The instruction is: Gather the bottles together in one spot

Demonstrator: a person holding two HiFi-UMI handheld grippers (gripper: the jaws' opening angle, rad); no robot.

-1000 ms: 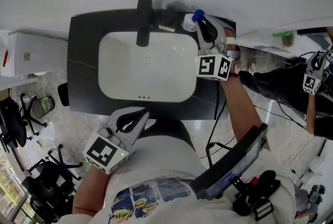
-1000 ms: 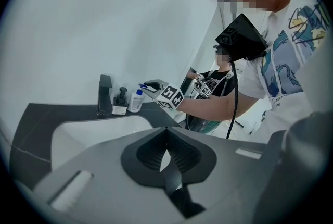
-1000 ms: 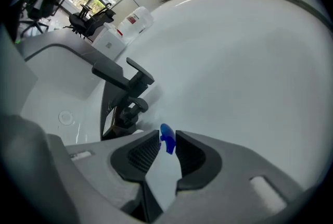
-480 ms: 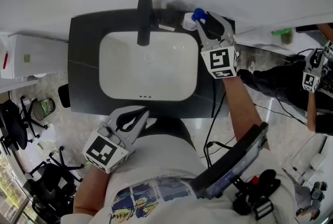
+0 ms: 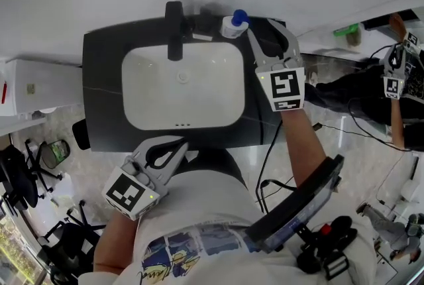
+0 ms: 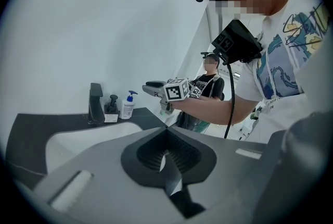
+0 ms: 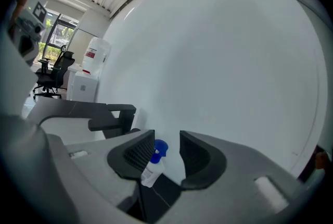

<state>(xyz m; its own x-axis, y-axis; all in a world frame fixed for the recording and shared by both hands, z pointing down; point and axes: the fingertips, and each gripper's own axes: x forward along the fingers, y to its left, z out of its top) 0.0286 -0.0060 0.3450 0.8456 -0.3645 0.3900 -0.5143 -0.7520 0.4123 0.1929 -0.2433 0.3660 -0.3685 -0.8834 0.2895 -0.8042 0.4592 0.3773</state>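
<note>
The pump bottle [image 7: 151,166] is half hidden by the right gripper [image 7: 166,152], its jaws just opened, untouching; the left gripper [image 6: 166,158] is seen closed, empty.

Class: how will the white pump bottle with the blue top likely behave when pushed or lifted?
The white pump bottle stands upright, taller than wide, so a push near its top would probably tip it. It looks plastic, so likely light and sturdy, though its fill cannot be seen. The smooth dark counter should let it slide if pushed low.
</note>
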